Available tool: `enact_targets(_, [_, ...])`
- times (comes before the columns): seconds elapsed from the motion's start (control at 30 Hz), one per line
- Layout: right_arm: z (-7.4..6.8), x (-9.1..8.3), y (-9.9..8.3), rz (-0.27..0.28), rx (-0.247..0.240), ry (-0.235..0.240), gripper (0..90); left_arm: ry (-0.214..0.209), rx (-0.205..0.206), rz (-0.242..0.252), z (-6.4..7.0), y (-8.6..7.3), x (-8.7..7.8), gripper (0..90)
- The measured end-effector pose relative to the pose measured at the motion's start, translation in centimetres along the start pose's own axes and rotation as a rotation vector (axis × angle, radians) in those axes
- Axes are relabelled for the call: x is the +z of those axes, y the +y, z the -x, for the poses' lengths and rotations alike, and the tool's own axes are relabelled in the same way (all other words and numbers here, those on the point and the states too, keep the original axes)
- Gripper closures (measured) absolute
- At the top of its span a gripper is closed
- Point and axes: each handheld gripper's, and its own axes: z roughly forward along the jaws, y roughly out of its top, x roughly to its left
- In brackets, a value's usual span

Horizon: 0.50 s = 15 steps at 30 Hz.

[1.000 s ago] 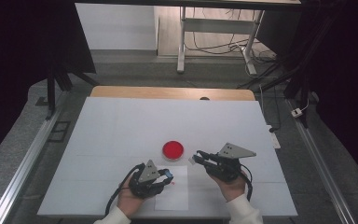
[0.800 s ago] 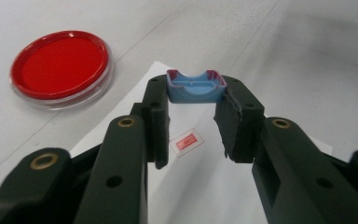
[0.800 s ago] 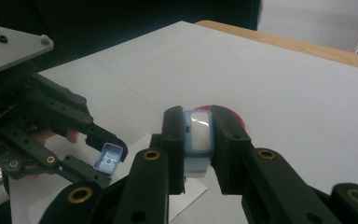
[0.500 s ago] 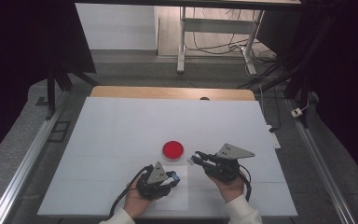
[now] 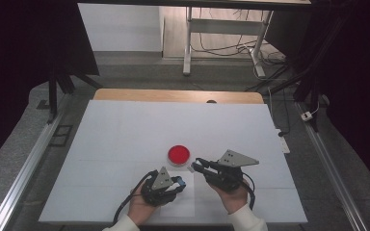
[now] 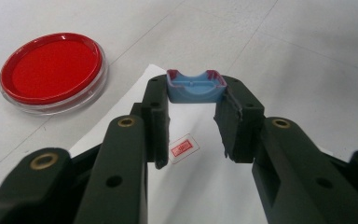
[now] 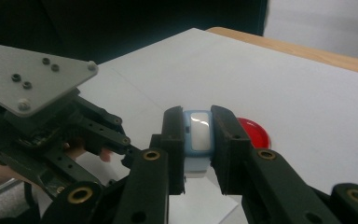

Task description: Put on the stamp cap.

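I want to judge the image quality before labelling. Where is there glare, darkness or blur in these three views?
High view: the table is evenly lit, the surroundings nearly black. Left gripper view: the red dish is sharp with a bright rim glint, while the near parts of the left gripper are soft. Right gripper view: glare whitens the face of the blue piece in the right gripper; the background is dark.

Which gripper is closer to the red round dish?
The right gripper. Its tips sit just beside the red dish, on the dish's right. The left gripper is farther back, toward the person, over the white paper.
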Motion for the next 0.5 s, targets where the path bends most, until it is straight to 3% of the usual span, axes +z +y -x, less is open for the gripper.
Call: enact_targets(0.5, [-1.6, 0.8, 0.5, -0.028, 0.067, -0.015, 75.5, 0.021, -0.001, 0.023, 0.0, 0.1, -0.3, 65.0])
